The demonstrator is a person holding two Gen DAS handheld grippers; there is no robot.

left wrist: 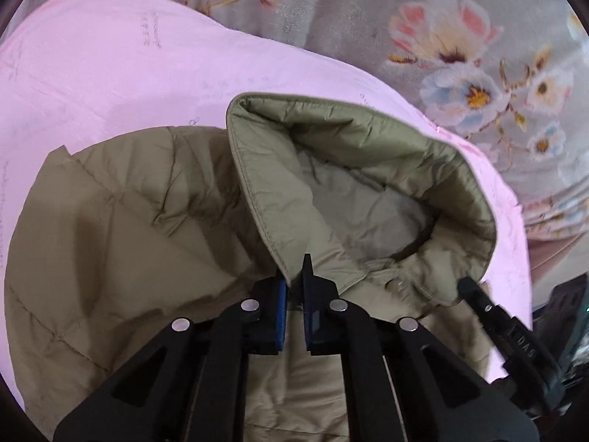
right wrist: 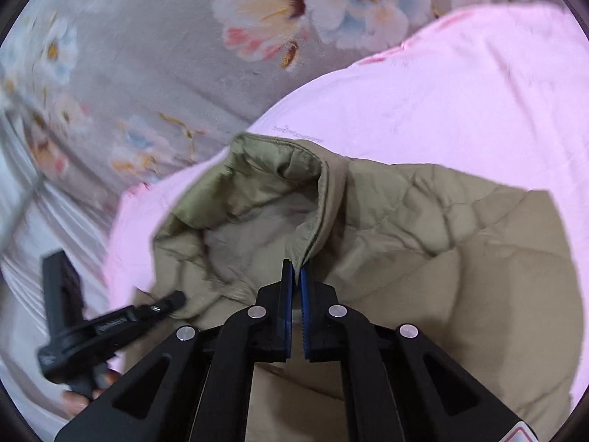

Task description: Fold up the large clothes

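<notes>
While both grippers, left gripper [left wrist: 293, 276] and right gripper [right wrist: 296, 270], apparently pinch the jacket [left wrist: 121, 213] hood's edges, slick fabric could slip free, collapsing the fold.

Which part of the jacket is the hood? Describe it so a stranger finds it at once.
Start from the pink sheet spread over the floral bedcover; on it lies the khaki puffer jacket. At the jacket's top end the hood stands open like a pocket, the left gripper and right gripper each pinching its edge. Unlike the quilted body, it shows a smooth, greener lining.
</notes>
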